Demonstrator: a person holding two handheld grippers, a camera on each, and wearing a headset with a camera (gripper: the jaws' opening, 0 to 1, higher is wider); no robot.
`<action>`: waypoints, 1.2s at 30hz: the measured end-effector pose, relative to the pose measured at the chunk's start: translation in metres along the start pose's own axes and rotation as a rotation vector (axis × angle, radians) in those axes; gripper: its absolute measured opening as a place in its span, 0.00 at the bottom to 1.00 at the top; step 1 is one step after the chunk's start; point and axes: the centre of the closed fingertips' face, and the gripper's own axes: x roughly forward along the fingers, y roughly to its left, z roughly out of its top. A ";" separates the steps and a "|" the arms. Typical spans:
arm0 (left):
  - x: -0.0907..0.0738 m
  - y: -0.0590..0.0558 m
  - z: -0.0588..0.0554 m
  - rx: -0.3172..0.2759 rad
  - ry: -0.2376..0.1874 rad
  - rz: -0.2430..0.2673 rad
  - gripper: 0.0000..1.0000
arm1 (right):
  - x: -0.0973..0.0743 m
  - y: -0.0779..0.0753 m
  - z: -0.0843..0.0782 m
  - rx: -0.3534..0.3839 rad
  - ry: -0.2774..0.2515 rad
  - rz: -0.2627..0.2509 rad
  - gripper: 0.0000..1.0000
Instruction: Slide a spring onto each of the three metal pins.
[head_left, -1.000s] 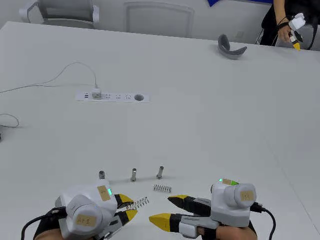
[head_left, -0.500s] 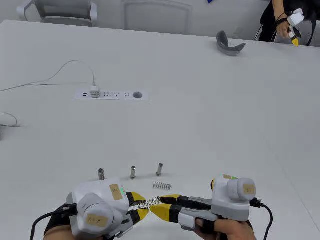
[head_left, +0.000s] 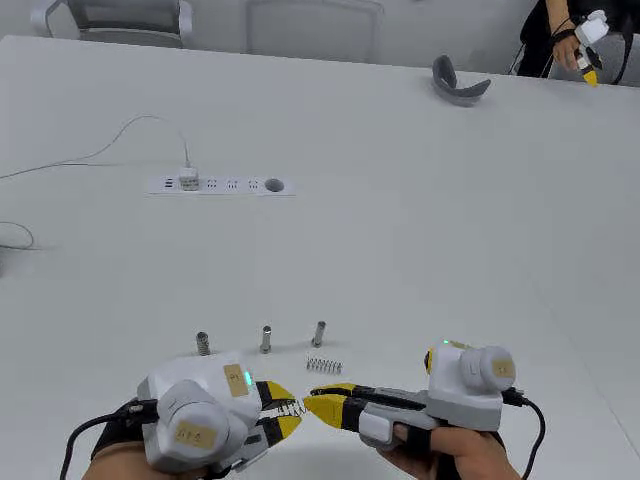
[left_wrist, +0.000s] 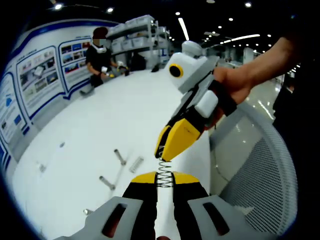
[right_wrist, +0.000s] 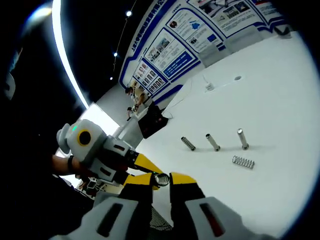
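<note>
Two handheld grippers meet low over the near edge of a white counter (head_left: 420, 230). A second ago they were well apart, and the held spring (head_left: 296, 409) stuck out of the left gripper (head_left: 283, 413) alone. The right gripper (head_left: 318, 408) has since closed in, and its yellow tips now appear to pinch the spring's free end. Both grippers are pressed together on the same short coil, one at each end. The coil hangs in the air between them, clear of the counter.

Just beyond stand three small metal pins in a row. The left pin (head_left: 203, 343) already wears a spring, while the middle pin (head_left: 266, 339) and right pin (head_left: 319, 333) are bare. A loose spring (head_left: 323, 365) lies flat near the right pin.

This looks like a handover or regrip before the coil goes onto a bare pin. Two pins are yet to be fitted.
</note>
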 end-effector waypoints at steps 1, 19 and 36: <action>0.000 0.000 0.000 0.004 0.001 -0.002 0.10 | 0.000 0.000 0.001 0.001 -0.001 0.001 0.14; 0.007 0.013 0.022 -0.005 -0.054 -0.041 0.10 | 0.000 0.012 0.032 -0.288 0.167 -0.011 0.12; 0.006 0.021 0.034 -0.011 -0.096 -0.047 0.10 | 0.003 0.017 0.034 -0.639 0.482 0.049 0.12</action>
